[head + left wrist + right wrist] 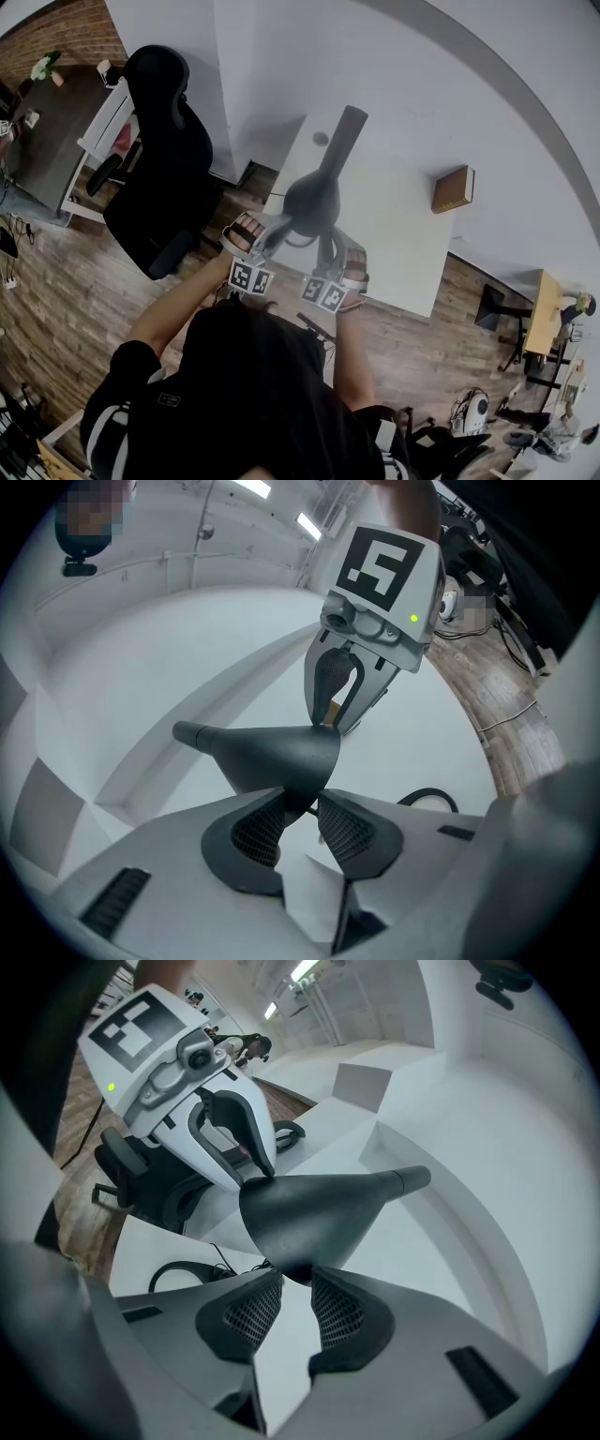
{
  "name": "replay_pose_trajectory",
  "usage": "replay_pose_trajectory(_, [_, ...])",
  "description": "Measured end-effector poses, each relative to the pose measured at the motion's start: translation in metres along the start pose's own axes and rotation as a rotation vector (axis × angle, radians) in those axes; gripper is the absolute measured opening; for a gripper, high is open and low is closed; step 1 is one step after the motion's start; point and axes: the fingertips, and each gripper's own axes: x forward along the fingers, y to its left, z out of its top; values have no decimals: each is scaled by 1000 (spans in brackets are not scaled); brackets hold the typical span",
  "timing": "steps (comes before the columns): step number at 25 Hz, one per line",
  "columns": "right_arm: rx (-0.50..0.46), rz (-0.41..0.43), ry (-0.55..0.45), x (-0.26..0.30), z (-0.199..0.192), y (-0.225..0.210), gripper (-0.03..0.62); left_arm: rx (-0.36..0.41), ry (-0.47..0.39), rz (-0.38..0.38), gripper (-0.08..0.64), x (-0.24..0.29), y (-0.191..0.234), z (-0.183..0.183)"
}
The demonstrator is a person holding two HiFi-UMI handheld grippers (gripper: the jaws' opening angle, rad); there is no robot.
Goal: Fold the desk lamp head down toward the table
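Observation:
The black cone-shaped lamp head [311, 201] hangs above the white desk [403, 244], and its neck [345, 131] runs away from me. My left gripper [272, 231] comes at it from the left, my right gripper [330, 253] from the right. In the left gripper view the lamp head [272, 750] dips its lower rim between my left gripper's [298, 803] pads, which are shut on it. In the right gripper view the lamp head [314, 1208] sits the same way in my right gripper [289, 1283]. Each gripper shows across the cone in the other's view.
A brown book [453, 188] lies on the desk to the right. A black office chair [159, 159] stands left of the desk on the wood floor. A black cable [431, 799] loops on the desk under the lamp. A white wall rises behind the desk.

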Motion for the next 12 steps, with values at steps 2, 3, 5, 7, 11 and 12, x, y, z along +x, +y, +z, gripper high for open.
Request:
replay_pose_trajectory(2, [3, -1, -1, -1, 0, 0, 109, -1, -2, 2, 121, -1, 0, 1])
replay_pose_trajectory(3, [3, -1, -2, -1, 0, 0, 109, -1, -2, 2, 121, -1, 0, 1])
replay_pose_trajectory(5, [2, -1, -2, -2, 0, -1, 109, -1, -1, 4, 121, -1, 1, 2])
replay_pose_trajectory(7, [2, 2, -1, -3, 0, 0, 109, 2, 1, 6, 121, -1, 1, 2])
replay_pose_trajectory(11, [-1, 7, 2, -2, 0, 0, 112, -1, 1, 8, 123, -1, 2, 3])
replay_pose_trajectory(12, [-2, 7, 3, -1, 0, 0, 112, -5, 2, 8, 123, 0, 2, 3])
